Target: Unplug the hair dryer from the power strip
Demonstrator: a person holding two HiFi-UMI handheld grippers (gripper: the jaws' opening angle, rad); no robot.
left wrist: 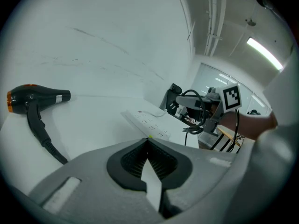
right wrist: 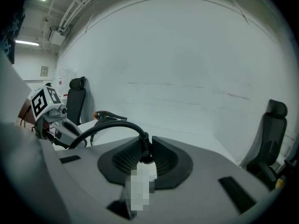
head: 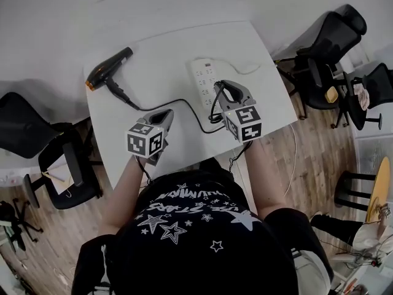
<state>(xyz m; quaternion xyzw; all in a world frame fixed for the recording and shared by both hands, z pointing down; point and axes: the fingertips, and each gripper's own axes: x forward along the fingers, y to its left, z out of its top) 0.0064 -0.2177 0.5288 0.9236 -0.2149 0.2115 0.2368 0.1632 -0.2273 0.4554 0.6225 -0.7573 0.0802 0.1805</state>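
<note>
The black hair dryer [head: 109,68] with its orange tip lies at the far left of the white table [head: 264,66]. Its black cord [head: 178,103] runs across the table to my right gripper [head: 220,90], which is shut on the plug [right wrist: 145,149], held in the air just right of the white power strip [head: 206,78]. In the right gripper view the cord [right wrist: 110,126] arches left out of the jaws. My left gripper [head: 167,115] hovers near the table's front, left of the strip, its tips shut on nothing [left wrist: 148,140]. It faces the dryer [left wrist: 35,97] and the strip [left wrist: 147,122].
The strip's own white lead [head: 245,68] trails off to the right. Black office chairs stand at the right [head: 331,42] and at the left [head: 43,140] of the table. A white wall lies beyond the far edge. The floor is wood.
</note>
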